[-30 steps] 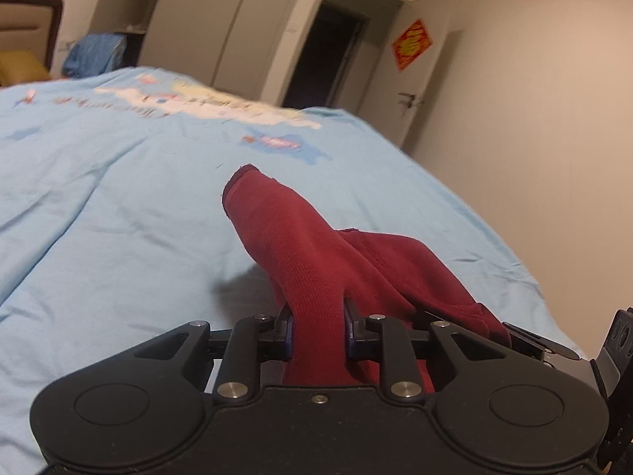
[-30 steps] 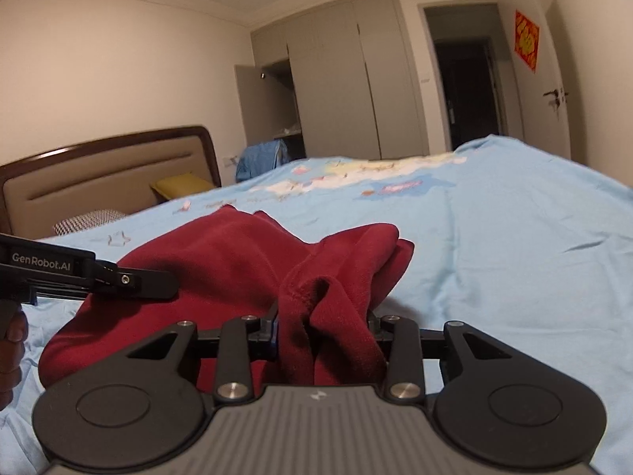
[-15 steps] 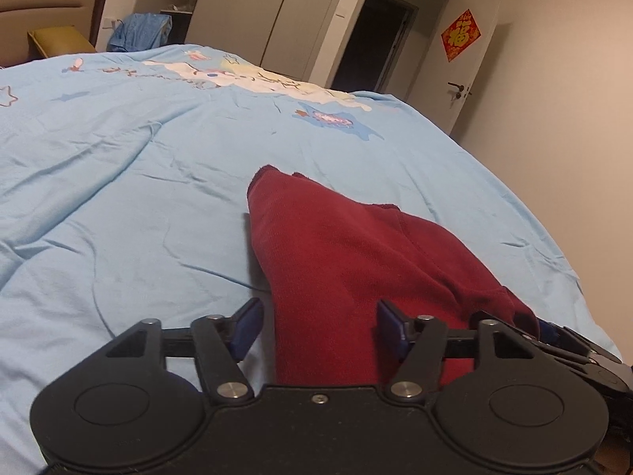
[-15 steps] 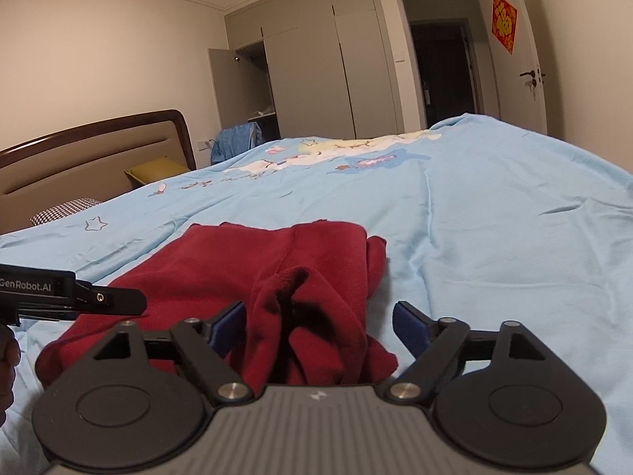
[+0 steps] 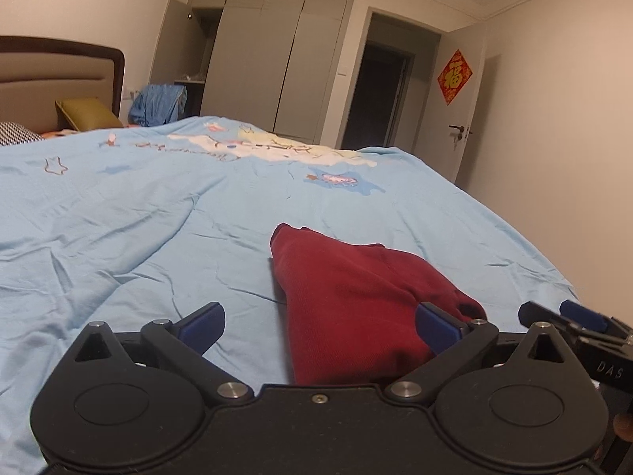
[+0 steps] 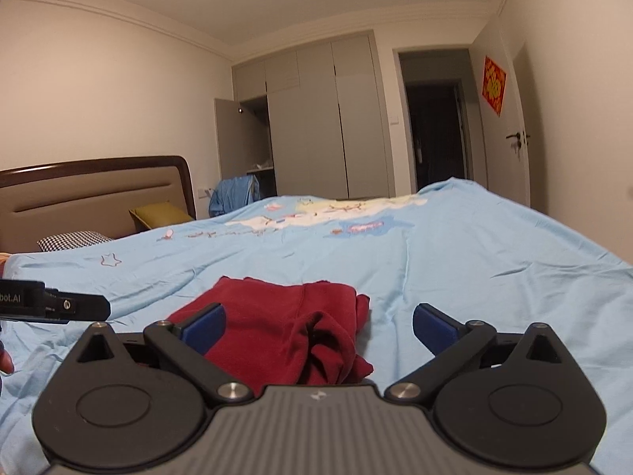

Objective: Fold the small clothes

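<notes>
Since the red garment lies folded on the bedspread, both the left gripper and right gripper are held spread wide, gripping nothing.

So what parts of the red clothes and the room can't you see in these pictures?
- Near edge of the red garment: hidden behind the left gripper body, left wrist view.
- Same in right wrist view, behind the right gripper.
- Doorway interior: too dark.
- What kind of garment: folds hide its shape.
</notes>
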A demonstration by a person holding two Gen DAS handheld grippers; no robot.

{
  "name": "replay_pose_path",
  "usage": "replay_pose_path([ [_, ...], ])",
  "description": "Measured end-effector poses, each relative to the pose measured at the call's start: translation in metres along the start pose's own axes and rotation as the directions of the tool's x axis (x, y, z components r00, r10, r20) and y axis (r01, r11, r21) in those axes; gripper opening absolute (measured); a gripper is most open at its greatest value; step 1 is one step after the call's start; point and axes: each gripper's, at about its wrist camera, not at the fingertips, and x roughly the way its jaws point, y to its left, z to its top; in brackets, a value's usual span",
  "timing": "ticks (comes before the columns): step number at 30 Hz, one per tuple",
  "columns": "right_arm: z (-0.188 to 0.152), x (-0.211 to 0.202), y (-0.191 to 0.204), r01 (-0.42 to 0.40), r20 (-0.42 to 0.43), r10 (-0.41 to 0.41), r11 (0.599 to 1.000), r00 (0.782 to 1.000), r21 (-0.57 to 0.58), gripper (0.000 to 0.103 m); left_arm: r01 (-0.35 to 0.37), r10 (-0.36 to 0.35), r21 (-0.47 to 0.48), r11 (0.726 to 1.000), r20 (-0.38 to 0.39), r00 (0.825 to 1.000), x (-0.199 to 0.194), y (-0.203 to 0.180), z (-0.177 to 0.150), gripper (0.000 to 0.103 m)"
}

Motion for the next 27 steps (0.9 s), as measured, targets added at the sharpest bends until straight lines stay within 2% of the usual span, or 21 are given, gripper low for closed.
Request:
replay_pose_path([
  [6,-0.006,-0.050,0.006,0.025,0.039,-0.025,1.000,0.999,-0.008,0.103,0.001,-0.002,0.052,0.999,0.025,1.000,-0.045,-0.013,-0.023,0.102],
  [13,-0.030,-0.089,0.017,0.080,0.056,-0.078,0.996,0.995,-0.040,0.103,-0.021,0.017,0.118,0.993,0.038,0.999,-0.072,-0.020,-0.062,0.102],
  [16,-0.043,-0.097,0.022,0.102,0.056,-0.099,0.993,0.993,-0.062,0.103,-0.038,0.035,0.125,0.991,0.030,0.999,-0.074,-0.018,-0.075,0.102],
  [21,-0.061,-0.100,0.029,0.138,0.053,-0.134,0.987,0.990,-0.084,0.103,-0.027,0.026,0.113,0.993,0.010,1.000,-0.073,-0.014,-0.083,0.102],
  [27,-0.065,-0.096,0.030,0.133,0.049,-0.129,0.987,0.990,-0.091,0.103,-0.024,0.025,0.099,0.995,-0.007,1.000,-0.070,-0.012,-0.085,0.102],
])
